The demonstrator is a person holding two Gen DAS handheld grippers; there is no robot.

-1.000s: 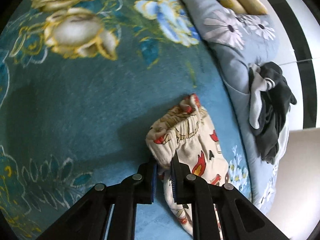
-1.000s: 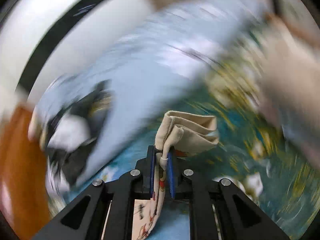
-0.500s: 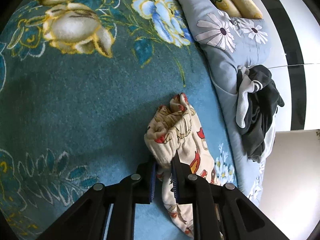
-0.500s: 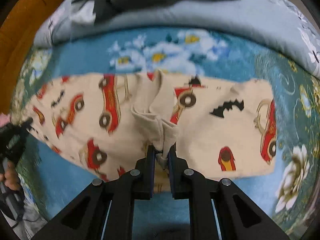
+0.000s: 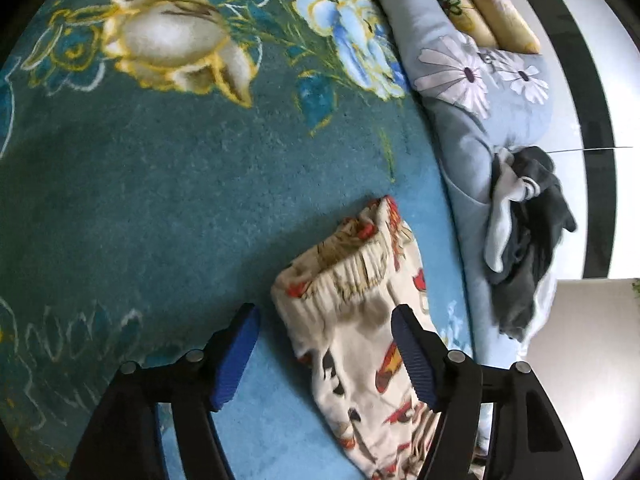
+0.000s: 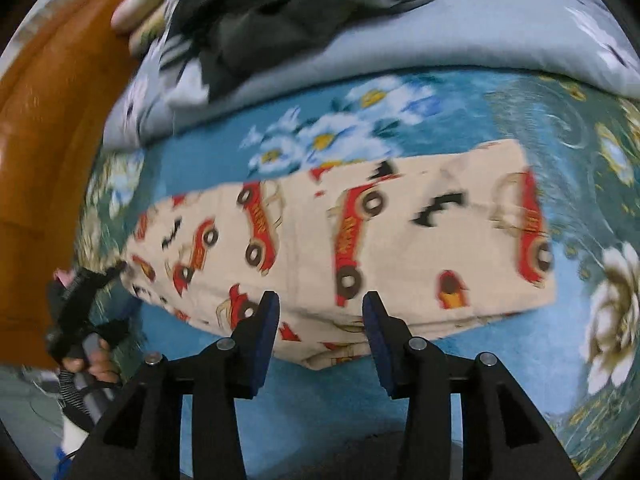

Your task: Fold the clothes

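Note:
Cream trousers printed with red cars (image 6: 360, 240) lie folded flat on the teal floral bedspread (image 6: 500, 112). In the left wrist view their elastic waistband end (image 5: 352, 264) lies just beyond my left gripper (image 5: 324, 328), which is open and empty above it. My right gripper (image 6: 320, 308) is open and empty, its fingertips over the near long edge of the trousers. The other gripper (image 6: 84, 300) and the hand holding it show at the trousers' left end in the right wrist view.
A grey-blue flowered quilt (image 5: 480, 92) runs along the bed's far side with a heap of dark grey and white clothes (image 5: 524, 232) on it. Rolled pillows (image 5: 488, 12) lie by the orange headboard (image 6: 44, 128). White wall with black stripe (image 5: 596, 128) beyond.
Both grippers were shut on the trousers and have opened and let go. The trousers now lie flat on the bedspread, and the right gripper has drawn back a little.

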